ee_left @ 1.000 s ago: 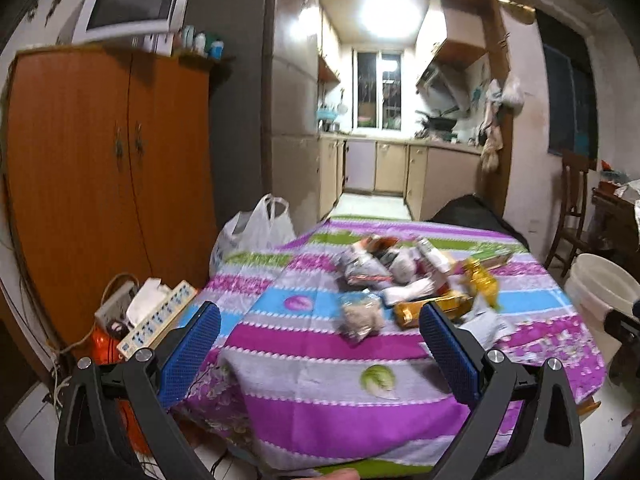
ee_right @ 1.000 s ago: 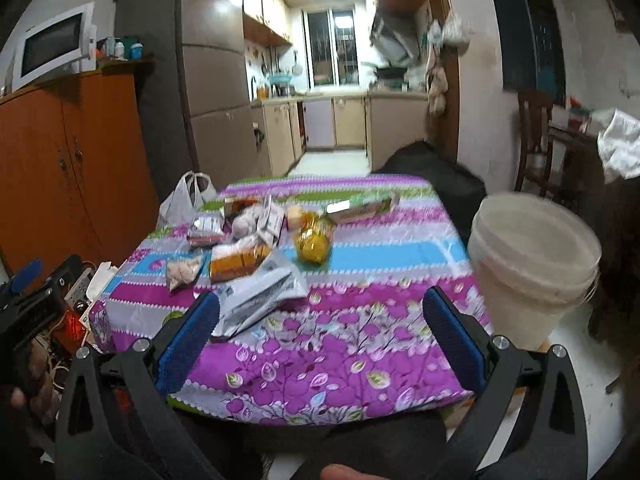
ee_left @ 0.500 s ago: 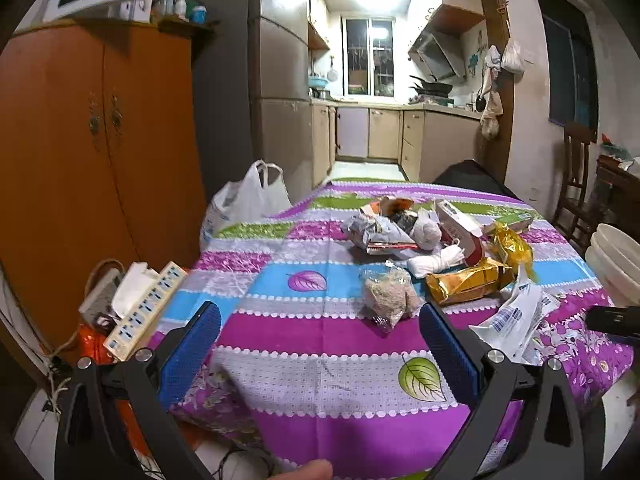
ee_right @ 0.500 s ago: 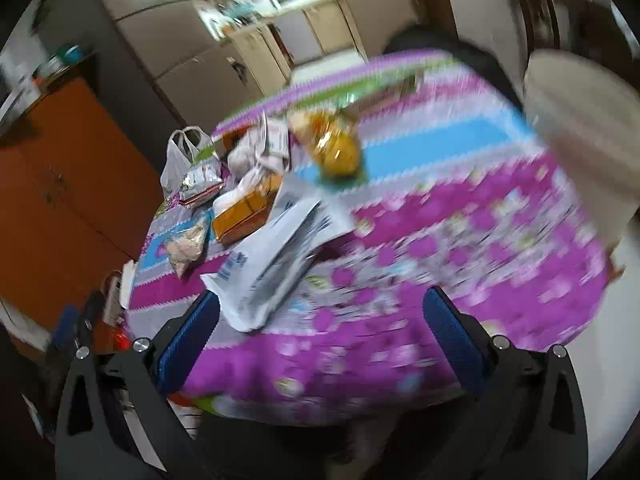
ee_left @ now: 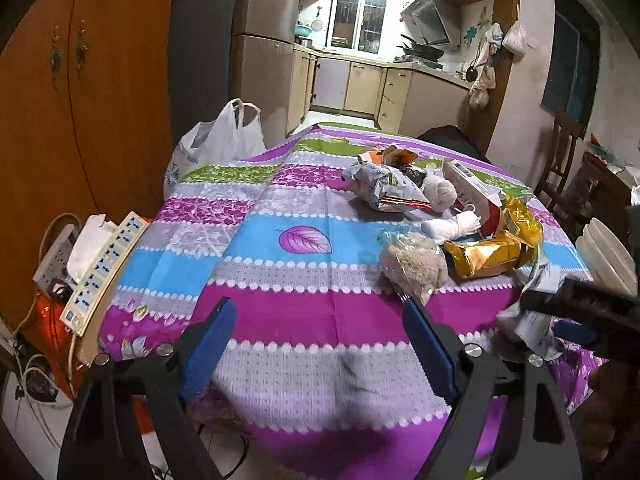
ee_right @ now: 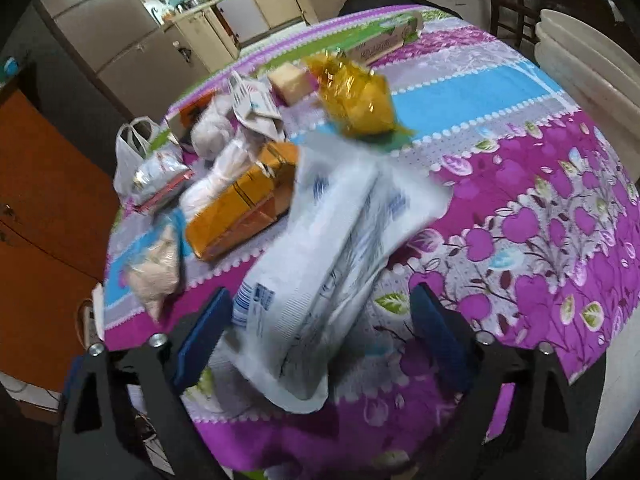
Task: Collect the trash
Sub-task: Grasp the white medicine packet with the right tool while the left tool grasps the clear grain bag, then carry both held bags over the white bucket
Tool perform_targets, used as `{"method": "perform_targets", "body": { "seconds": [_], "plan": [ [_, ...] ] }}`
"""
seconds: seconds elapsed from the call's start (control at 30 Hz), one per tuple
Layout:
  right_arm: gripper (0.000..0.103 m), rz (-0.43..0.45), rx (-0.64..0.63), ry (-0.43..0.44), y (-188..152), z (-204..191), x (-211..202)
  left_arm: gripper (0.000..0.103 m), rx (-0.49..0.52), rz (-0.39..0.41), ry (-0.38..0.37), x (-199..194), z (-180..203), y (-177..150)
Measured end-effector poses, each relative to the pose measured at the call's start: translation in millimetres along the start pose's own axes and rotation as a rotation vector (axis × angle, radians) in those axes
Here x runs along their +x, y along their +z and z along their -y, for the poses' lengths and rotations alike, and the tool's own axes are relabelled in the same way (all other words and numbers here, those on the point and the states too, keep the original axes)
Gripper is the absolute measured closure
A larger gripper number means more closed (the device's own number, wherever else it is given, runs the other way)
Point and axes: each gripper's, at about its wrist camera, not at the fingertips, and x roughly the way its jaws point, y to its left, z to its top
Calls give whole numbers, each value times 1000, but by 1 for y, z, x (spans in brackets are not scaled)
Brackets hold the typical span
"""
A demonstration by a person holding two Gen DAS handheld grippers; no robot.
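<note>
Your right gripper [ee_right: 320, 328] has been closing round the white wrapper [ee_right: 332, 240], pads not yet touching; it may slip free. Your left gripper [ee_left: 316, 344], also narrowing, holds nothing.

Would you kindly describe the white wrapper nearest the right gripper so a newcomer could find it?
On the striped tablecloth, the trash pile's nearest piece is the white plastic wrapper, lying between the open right gripper fingers. Unlike the orange packet beside it, it is flat, white, blue-printed.

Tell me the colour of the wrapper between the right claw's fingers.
White with blue print, best in the right wrist view.
</note>
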Motion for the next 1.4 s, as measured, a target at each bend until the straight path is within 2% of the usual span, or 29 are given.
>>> {"method": "perform_targets", "body": {
  "seconds": [0.07, 0.17, 0.27, 0.33, 0.43, 0.53, 0.57, 0.63, 0.77, 0.93, 1.03, 1.23, 1.4],
  "plan": [
    [39, 12, -44, 6, 0, -3, -1, 19, 29, -3, -38, 6, 2, 5],
    [51, 29, -100, 10, 1, -3, -5, 19, 142, -12, -148, 19, 13, 15],
    [56, 17, -128, 59, 3, 11, -13, 19, 281, -30, -290, 38, 25, 28],
    [57, 20, -133, 79, 7, 19, -19, 19, 360, -53, -353, 51, 34, 32],
    [58, 58, -144, 87, 11, 33, -32, 19, 429, -123, -370, 75, 52, 33],
    [57, 107, -168, 66, 15, 45, -44, 20, 378, -165, -380, 96, 59, 38],
    [57, 117, -176, 61, 16, 49, -46, 24, 360, -172, -381, 102, 62, 39],
    [57, 122, -184, 54, 19, 54, -47, 30, 356, -182, -356, 110, 68, 38],
    [57, 113, -188, 68, 25, 63, -44, 42, 393, -149, -301, 107, 78, 34],
    [57, 107, -235, 94, 27, 60, -42, 48, 344, -136, -268, 96, 75, 24],
    [57, 98, -282, 111, 26, 54, -40, 53, 309, -140, -186, 86, 74, 25],
    [57, 77, -360, 146, 23, 40, -40, 54, 237, -95, -77, 53, 72, 43],
    [58, 81, -424, 180, 23, 29, -47, 54, 252, -22, -8, 24, 85, 64]
  ]
}}
